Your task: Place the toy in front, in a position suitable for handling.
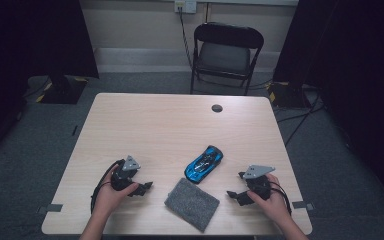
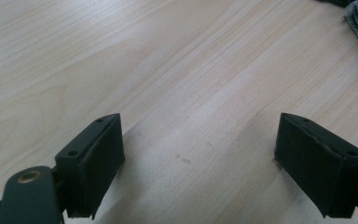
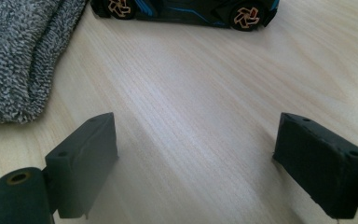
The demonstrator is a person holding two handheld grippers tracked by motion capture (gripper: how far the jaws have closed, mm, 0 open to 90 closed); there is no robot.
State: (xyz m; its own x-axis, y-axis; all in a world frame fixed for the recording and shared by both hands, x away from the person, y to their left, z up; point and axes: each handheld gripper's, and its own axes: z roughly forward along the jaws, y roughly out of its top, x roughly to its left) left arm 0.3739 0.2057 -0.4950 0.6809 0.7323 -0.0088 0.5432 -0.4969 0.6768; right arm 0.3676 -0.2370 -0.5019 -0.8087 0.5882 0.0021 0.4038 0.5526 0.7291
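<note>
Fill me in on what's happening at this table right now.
A person sits at a wooden table with a gripper in each hand, and neither holds anything. The left gripper and right gripper rest low near the table's front edge, jaws open over bare wood. Between them lie a folded grey cloth and, just beyond it, a blue toy car, both untouched. An empty folding chair stands behind the table.
</note>
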